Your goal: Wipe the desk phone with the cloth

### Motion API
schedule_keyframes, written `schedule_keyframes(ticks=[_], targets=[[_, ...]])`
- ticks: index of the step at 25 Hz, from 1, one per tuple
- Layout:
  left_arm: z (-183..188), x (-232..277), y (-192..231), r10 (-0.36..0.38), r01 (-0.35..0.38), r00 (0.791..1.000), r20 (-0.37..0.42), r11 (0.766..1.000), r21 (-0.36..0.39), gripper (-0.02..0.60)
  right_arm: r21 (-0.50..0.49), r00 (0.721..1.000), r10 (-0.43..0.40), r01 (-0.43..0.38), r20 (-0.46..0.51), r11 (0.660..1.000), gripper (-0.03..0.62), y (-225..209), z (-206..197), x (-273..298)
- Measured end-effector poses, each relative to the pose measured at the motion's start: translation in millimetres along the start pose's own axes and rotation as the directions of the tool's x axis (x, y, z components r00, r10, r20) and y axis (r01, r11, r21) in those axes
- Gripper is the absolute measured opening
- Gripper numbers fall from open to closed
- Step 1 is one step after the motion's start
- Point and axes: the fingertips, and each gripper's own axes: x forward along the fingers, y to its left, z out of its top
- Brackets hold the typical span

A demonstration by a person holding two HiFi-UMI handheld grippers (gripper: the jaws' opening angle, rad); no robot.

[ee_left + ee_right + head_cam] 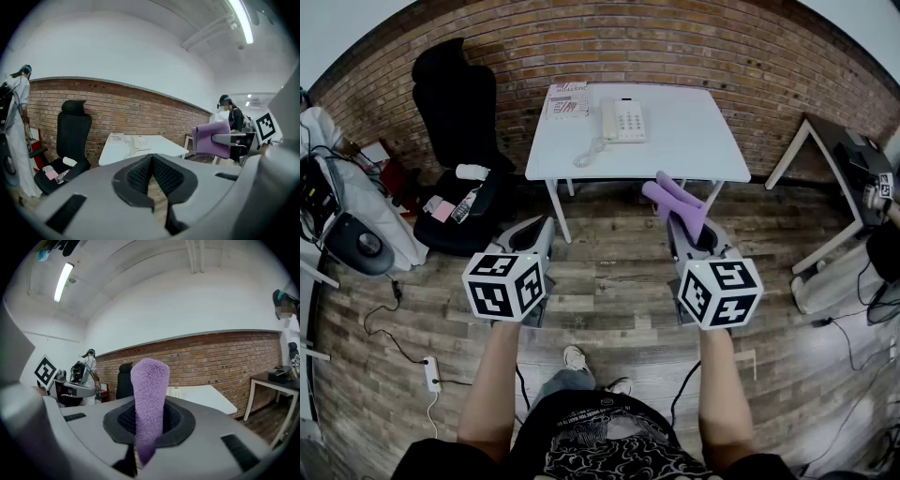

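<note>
The person's bare left forearm (492, 375) and bare right forearm (722, 384) are reaching forward side by side, each hand carrying a grey two-jaw gripper level with the other. The left gripper (151, 161) is pressing its jaw tips together with nothing between them. The right gripper (147, 427) is clamping a fuzzy purple cloth (149, 390), which is sticking out past its jaw tips.

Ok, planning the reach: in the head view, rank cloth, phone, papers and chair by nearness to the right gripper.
1. Cloth, held in the right gripper.
2. Phone, middle of table.
3. Papers, table's far left corner.
4. Chair, far left.
</note>
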Motion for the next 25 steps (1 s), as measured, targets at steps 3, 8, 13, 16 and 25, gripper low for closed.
schedule_keyframes(ticks=[3,8,13,16,25], targets=[[0,1,0,-0.001,0.001,1.000,-0.006,1.000,-0.001,0.006,0.002,1.000,0.004,-0.004,-0.007,1.000,0.041,1,-2,0],[3,5,-2,-0.004,0.004,1.000,-0.005,1.000,0.009,0.006,0.016,1.000,0.005,-0.005,-0.005,1.000,0.043,-2,-5,3],[1,20,4,-0.009,0.009,1.000,-0.012,1.000,0.012,0.006,0.021,1.000,0.001,-0.001,-0.014,1.000,0.043,-9,-9,15],[4,39,13,-0.015,0.015,1.000,-0.011,1.000,0.005,0.006,0.017,1.000,-0.003,0.003,-0.024,1.000,0.043,-16,-10,32],[21,121,51,-0.068,0.068,0.997,-0.021,0.998,-0.005,0.006,0.000,0.997,-0.031,0.031,-0.066,1.000,0.043,-38,-9,113]])
